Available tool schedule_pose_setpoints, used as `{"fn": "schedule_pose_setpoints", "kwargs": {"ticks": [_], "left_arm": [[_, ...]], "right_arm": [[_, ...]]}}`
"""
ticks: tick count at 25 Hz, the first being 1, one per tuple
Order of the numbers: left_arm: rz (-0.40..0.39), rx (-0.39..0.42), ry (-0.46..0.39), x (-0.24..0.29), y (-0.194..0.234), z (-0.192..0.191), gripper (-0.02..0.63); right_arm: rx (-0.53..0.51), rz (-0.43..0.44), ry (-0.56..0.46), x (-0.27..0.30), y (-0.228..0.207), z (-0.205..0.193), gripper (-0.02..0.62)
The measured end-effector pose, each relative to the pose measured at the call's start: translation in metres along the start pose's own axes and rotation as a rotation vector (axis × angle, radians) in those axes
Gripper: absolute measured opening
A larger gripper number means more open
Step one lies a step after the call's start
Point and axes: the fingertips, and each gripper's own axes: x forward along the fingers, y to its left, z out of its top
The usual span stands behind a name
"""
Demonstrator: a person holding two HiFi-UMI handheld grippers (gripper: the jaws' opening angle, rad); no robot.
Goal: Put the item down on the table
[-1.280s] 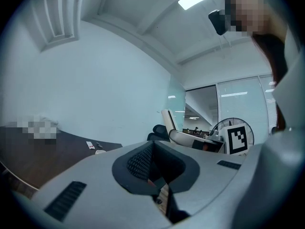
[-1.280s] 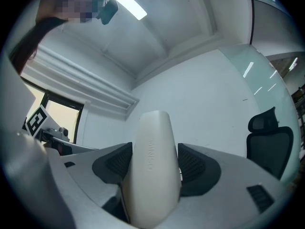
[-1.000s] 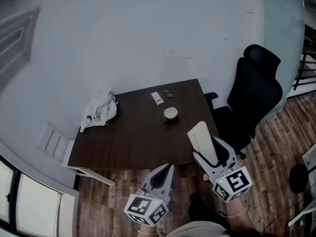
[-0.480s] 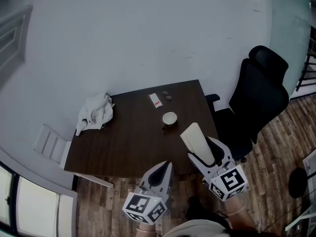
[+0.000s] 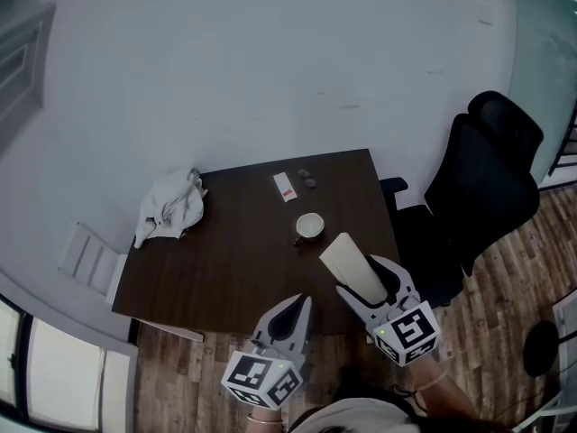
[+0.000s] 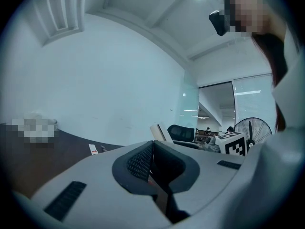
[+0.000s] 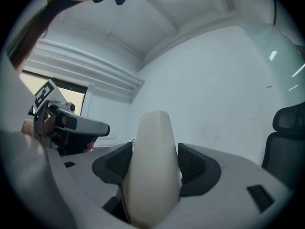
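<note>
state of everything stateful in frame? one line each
Right hand-held gripper: shut on cream item.
Left hand-held gripper: shut, empty.
Cream item: clamped, tilted, not yet set down.
Cup: upright on table.
Cloth: crumpled at table's far left corner.
Office chair: unoccupied, beside table.

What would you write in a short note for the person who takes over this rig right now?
Left gripper: shut, empty, just short of the table's near edge.
Right gripper: shut on the cream item, which sticks out past the jaws. In the head view it shows over the table's near right corner.
On the table: cup near the middle, white cloth at the far left corner, small card by the far edge.
Done: the item is gripped and at the table.
Left: lower it onto a bare part, probably in front of the cup, then open the jaws.
</note>
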Motion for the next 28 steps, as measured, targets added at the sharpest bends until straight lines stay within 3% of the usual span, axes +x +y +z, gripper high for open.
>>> {"fn": "schedule_pose_setpoints", "kwargs": {"ticks": [15,28], "left_arm": [[0.042,-0.01,0.021,0.017,0.032,-0.007,0.018],[-0.02,-0.008,0.048,0.035,0.065,0.007,0.018]], "right_arm": [[-0.08,0.034,0.16,0.047,-0.019,-0.064,0.304],[-0.139,0.017,0.306,0.085,-0.026,-0.114,0.304]]}}
